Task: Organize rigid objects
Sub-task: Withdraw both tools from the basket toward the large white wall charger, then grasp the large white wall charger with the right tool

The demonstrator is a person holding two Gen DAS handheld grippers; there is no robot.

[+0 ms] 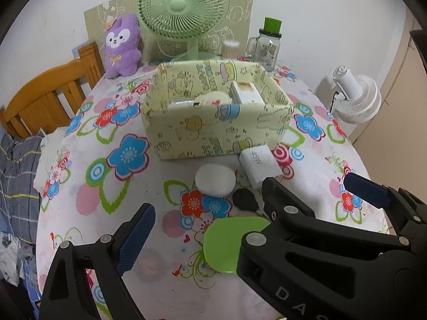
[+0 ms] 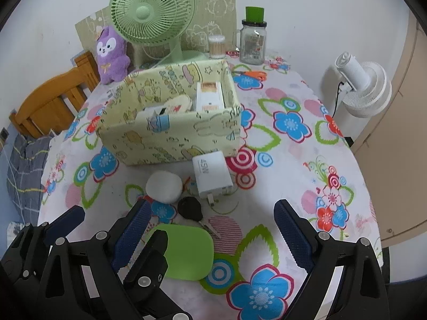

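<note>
Fabric storage box (image 2: 170,133) stands mid-table, already holding several items. Before it, loose on the floral tablecloth (image 2: 293,160): green lid (image 2: 186,253), white 45W charger (image 2: 212,174), white round case (image 2: 164,186), black car key (image 2: 190,209). Left gripper (image 2: 106,213) and right gripper (image 2: 210,229) both spread wide, empty. Straddle one item squarely (charger looks easiest), close, then lift clear of the box wall.

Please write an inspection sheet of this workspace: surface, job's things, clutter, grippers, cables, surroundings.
Surface: table under a flowered cloth.
Job's things: white charger, white round case, black key and green flat case lie before the fabric box, which already holds items.
Clutter: green fan, purple plush, glass jar, cotton swabs, orange scissors.
Grippers: left gripper and right gripper, jaws open, nothing held.
Cables: black cord at the white fan.
Surroundings: wooden chair, white wall.
</note>
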